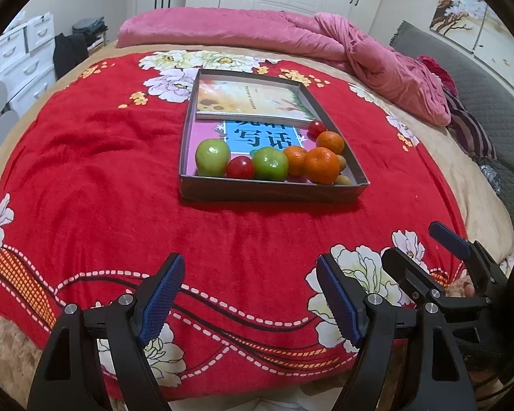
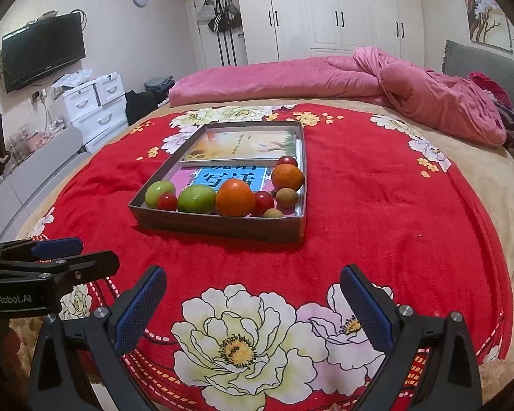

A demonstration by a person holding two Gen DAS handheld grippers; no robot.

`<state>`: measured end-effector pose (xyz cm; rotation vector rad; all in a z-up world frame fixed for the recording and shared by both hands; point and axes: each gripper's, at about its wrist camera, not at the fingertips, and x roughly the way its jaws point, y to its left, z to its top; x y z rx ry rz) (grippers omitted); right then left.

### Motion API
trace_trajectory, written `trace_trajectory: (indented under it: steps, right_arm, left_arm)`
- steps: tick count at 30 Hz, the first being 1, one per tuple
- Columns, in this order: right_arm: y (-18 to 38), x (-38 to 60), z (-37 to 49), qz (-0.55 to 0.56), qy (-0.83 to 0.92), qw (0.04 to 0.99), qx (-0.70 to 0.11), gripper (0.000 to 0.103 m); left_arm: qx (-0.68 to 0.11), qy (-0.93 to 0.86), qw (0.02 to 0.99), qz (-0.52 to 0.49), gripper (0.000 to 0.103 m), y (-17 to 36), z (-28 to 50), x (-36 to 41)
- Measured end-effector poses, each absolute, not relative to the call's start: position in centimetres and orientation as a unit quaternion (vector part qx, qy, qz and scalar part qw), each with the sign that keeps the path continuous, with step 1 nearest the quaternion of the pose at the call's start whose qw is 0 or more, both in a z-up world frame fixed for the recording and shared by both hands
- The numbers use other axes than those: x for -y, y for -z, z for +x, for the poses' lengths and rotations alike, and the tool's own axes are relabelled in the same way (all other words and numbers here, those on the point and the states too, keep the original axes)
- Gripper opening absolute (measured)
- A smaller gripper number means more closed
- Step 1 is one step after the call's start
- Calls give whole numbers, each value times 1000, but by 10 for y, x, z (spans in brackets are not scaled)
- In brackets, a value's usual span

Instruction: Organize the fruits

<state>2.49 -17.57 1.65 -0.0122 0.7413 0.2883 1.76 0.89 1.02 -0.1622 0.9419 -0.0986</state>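
Two wide-spread pairs of blue-padded fingers are seen at the bottom of each view, and nothing is held between either pair. Most of both frames is taken up by the red floral blanket (image 1: 102,178), on which a shallow grey cardboard tray (image 1: 274,193) is set at the centre of the frame, well apart from both tools. In the upper half of the tray two books (image 1: 250,102) are laid flat; the fruit is gathered along the near wall, in a row running left to right across the frame.

The tray is found straight ahead and above the left gripper (image 1: 248,294) in its own view, slightly right of centre. From the right gripper (image 2: 253,303) it is offset to the upper left, its long axis slanted away toward the upper right. The two tools are judged about equally near; the left end of the row is better served by the left one.

By size, the fruit is made up of two glossy green apples (image 1: 212,157), three dimpled oranges (image 1: 321,165), three small red tomatoes (image 1: 240,167) and a few brownish longan-like fruits (image 2: 286,197) at the right end. The pieces are packed touching, so a grasp from above is judged safer.
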Motion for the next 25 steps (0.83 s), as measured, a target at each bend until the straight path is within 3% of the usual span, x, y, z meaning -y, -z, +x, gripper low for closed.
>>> trace_trajectory:
  steps: [22, 25]
  right_arm:
    - [-21, 180, 28, 3, -131, 929, -345, 102]
    - [-19, 187, 36, 13, -118, 929, -350, 102]
  left_arm:
    - [-452, 29, 889, -72, 80, -6, 28, -14]
    - [-424, 9, 904, -54, 80, -11, 37, -25]
